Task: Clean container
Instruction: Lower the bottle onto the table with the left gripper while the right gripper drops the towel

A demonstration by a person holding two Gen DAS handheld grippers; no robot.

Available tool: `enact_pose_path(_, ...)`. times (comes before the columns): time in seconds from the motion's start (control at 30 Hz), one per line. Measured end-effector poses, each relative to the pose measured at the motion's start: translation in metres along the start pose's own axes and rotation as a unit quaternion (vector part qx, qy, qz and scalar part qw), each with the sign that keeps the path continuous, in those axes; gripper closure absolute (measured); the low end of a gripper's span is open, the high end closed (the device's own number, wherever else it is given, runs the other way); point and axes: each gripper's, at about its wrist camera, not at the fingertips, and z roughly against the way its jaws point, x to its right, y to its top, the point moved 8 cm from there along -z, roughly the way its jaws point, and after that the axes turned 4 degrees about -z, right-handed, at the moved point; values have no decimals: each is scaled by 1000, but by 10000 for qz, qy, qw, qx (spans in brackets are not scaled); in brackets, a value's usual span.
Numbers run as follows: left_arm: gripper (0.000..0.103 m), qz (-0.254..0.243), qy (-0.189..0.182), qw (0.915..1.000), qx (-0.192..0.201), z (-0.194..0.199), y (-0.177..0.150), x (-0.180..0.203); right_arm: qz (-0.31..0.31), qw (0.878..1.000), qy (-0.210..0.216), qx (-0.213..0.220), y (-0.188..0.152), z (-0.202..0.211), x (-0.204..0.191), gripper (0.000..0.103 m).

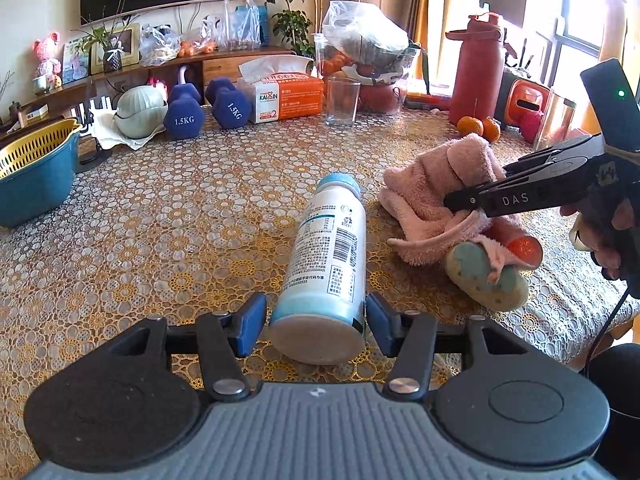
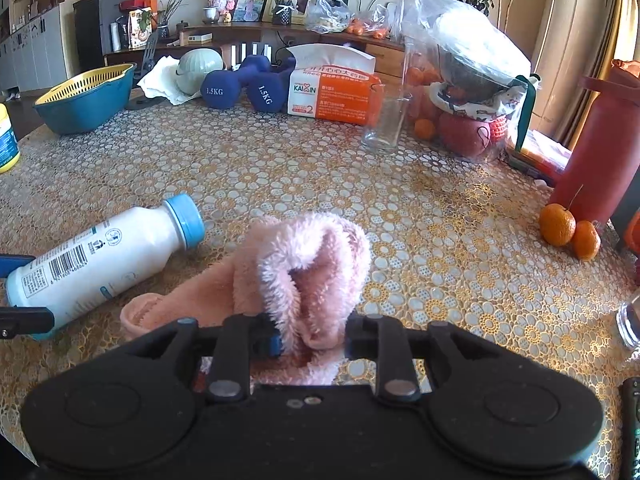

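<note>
Left wrist view, left gripper (image 1: 316, 324) fingers wide around capped bottle (image 1: 326, 252), right gripper (image 2: 308, 332) pinching pink towel (image 2: 304, 264)

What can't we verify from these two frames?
- Bottle contents: opaque in both views.
- Left hand-held gripper contact with the bottle: left wrist view shows fingers either side of its base, touch unclear.
- Right hand-held gripper fingertips: buried in the pink cloth in the right wrist view.
- Sponge: partly under the cloth in the left wrist view, absent from the right.
- Bottle label text: too small.
</note>
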Motion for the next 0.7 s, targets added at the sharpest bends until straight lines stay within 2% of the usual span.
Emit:
enact_pose_path(0.1,30,66,78,9999,121,8,4,-1,-94,9999,-1,87,0,10,3,53)
enact_pose_path(0.23,26,181,86,9996,190,19,8,1,-132,9995,11,281,-4,33,5,43)
enact_pose_path(0.3,20,208,69,9994,269,26,9,4,-161,9989,98,420,-6,47,3,42)
enact_pose_path(0.43,16,241,-12,9990,366,41,12,14,-318,9961,475,667,-13,78,-7,34)
enact_pose_path(0.57,3,304,-56,9982,511,57,11,23,-465,9923,719,895,-22,104,-17,31)
enact_pose_path(0.7,0,248,28,9977,630,71,13,31,-481,9885,858,1150,-29,127,-26,29)
